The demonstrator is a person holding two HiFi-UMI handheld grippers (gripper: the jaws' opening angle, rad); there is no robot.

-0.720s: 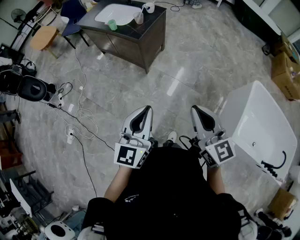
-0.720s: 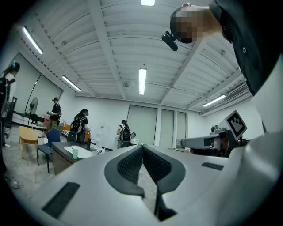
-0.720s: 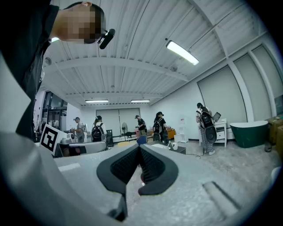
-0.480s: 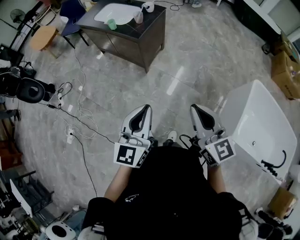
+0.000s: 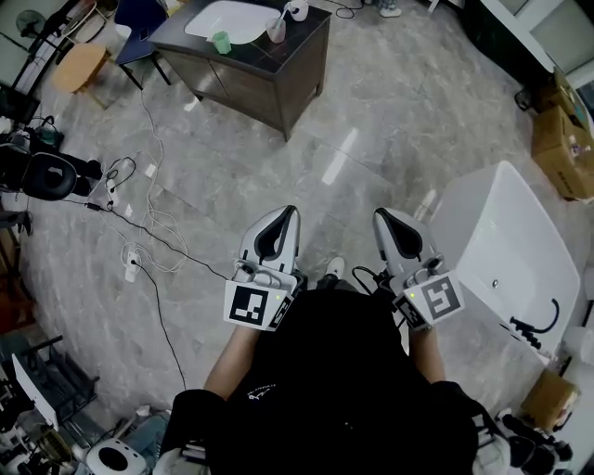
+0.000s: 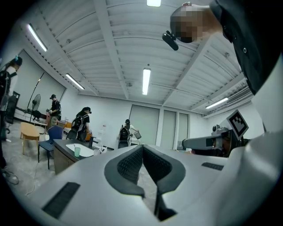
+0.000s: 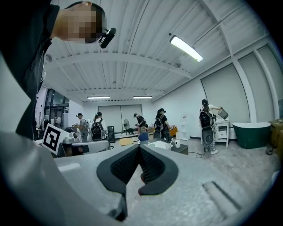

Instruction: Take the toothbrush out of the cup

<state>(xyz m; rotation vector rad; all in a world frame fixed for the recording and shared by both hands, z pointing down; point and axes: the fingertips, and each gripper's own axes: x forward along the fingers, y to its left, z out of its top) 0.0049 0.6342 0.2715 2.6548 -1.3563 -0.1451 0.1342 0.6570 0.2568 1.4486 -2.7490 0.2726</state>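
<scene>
In your head view the far cabinet (image 5: 251, 82) runs off the top edge with only part of its sink (image 5: 223, 20) showing, the cup (image 5: 276, 32) beside that sink is too small for you to tell what stands in it, and the cardboard box (image 5: 564, 153) at far right is cropped.

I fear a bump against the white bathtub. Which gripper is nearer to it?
Right. The right gripper is beside the bathtub, a strip of floor apart; the left gripper is farther, on the right gripper's other side.
</scene>
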